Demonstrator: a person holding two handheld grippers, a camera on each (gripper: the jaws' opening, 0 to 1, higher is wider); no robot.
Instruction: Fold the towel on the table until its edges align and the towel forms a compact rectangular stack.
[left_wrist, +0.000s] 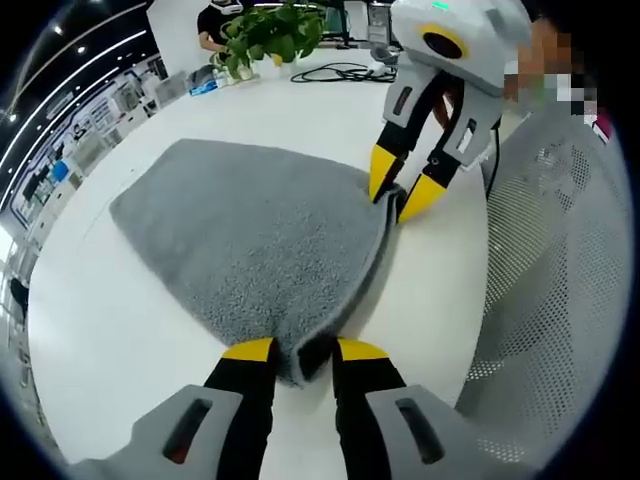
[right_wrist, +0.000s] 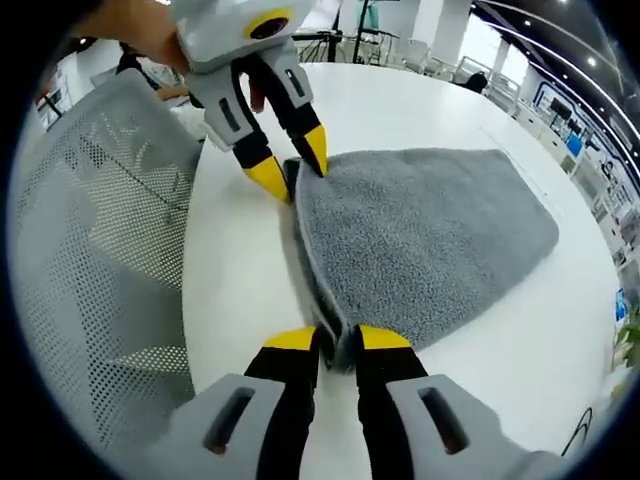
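Lying folded on the white table (left_wrist: 120, 330), the grey towel (left_wrist: 250, 240) spreads as a broad doubled sheet, with its layered edge running along the side nearest the person. In the left gripper view, far off to the left, a leafy green plant (left_wrist: 270, 35) stands at the table's far rim with a black cable (left_wrist: 340, 72) snaking just beside it, and a person in dark clothes sits behind. Nearer, the towel fills the middle of the table. At the near edge the left gripper (left_wrist: 303, 350) has its yellow-tipped jaws pressed on one corner of the stacked layers, the cloth bunched between them. Further along the same edge, the right gripper (left_wrist: 398, 192) comes in from above and pinches the other corner of the towel, its tips close together on the fabric. To the right of the table stands a grey mesh chair (left_wrist: 560, 290).

In the right gripper view the order flips: the mesh chair (right_wrist: 90, 260) is on the left, then the bare white table (right_wrist: 240, 300), then the towel (right_wrist: 420, 235) stretching away to the right. The right gripper (right_wrist: 338, 338) nips the near corner, the layered edge standing up between its jaws. At the far end of that edge the left gripper (right_wrist: 292, 165), held by a hand (right_wrist: 130, 30), clamps the other corner. Both corners sit low, at or just above the tabletop; I cannot tell which.
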